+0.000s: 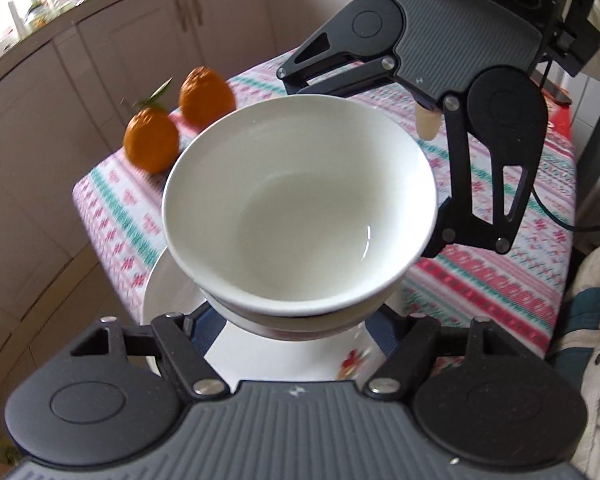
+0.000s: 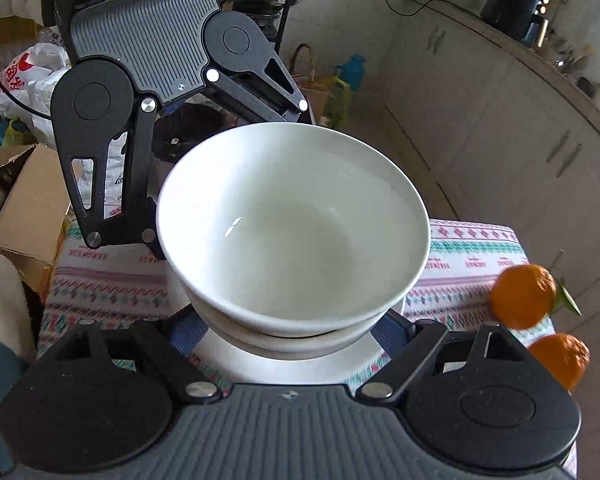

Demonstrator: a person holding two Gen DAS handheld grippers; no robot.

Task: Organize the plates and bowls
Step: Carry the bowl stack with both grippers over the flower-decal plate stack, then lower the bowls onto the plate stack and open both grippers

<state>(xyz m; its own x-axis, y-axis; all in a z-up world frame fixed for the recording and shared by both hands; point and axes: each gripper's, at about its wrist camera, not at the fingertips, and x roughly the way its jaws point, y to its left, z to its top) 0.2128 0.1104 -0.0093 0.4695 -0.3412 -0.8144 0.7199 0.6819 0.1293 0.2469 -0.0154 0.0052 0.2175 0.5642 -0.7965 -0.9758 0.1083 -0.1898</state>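
Left wrist view, left to right: two oranges (image 1: pixel 180 120) are seen at upper left on the patterned tablecloth (image 1: pixel 500 272), well apart from the work. Frame centre is filled by the stacked bowls (image 1: pixel 300 208), white, at least two nested, upright. A white plate (image 1: pixel 168 292) is seen underneath, lower left of centre (whether the stack touches it cannot be told). The left gripper (image 1: pixel 296 320) is closed around the lower bowl at bottom centre; its fingertips are hidden under the stack. At upper right, the right gripper (image 1: pixel 380 152) is clamped on the far side of the same stack.

Right wrist view: same stack at centre, the left gripper at upper left, the oranges at right edge, the right gripper's own jaws hidden under the bowls at bottom.

Status, judged: the bowls are already nested, so stacking looks done. Still to be confirmed: the stack set down on the plate and both grips released. No other loose dishes are visible.
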